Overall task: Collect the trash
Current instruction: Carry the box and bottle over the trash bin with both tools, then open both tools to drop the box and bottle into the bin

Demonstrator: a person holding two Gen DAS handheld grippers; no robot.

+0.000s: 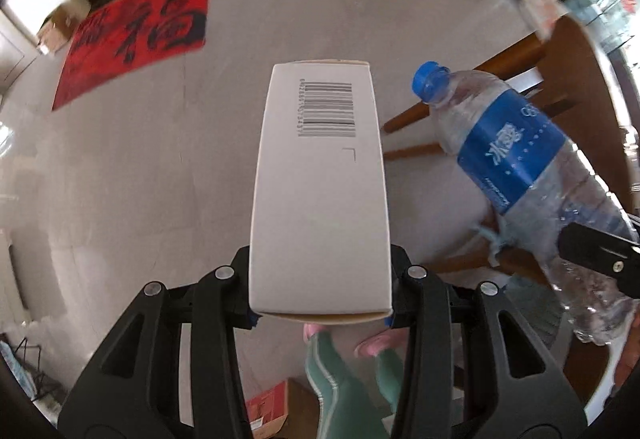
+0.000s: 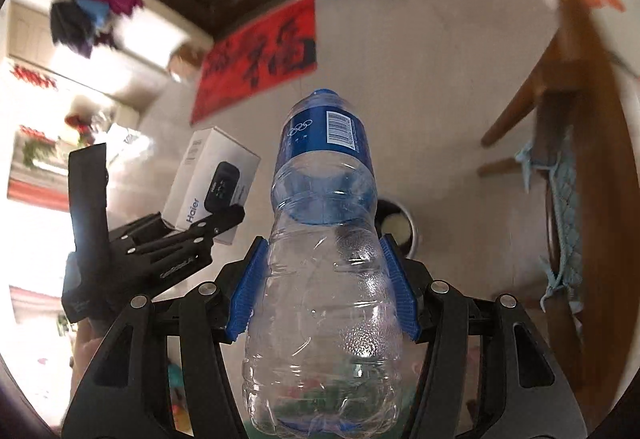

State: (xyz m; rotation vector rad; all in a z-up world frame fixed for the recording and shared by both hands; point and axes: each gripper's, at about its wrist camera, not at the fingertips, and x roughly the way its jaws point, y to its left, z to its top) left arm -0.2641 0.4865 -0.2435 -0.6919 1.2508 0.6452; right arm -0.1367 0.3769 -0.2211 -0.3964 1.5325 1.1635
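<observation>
Currently both hands are carrying trash above the tiled floor (image 1: 120, 167). Left gripper (image 1: 320, 313) is pinching a white carton (image 1: 320, 191) between its jaws; the left view is showing the barcode side, while the right view is showing the printed face with a dark device pictured. Right gripper (image 2: 324, 293) is clamping a clear plastic bottle (image 2: 326, 279) near its base. Only the right view is revealing a small bin (image 2: 402, 225) below the bottle.
</observation>
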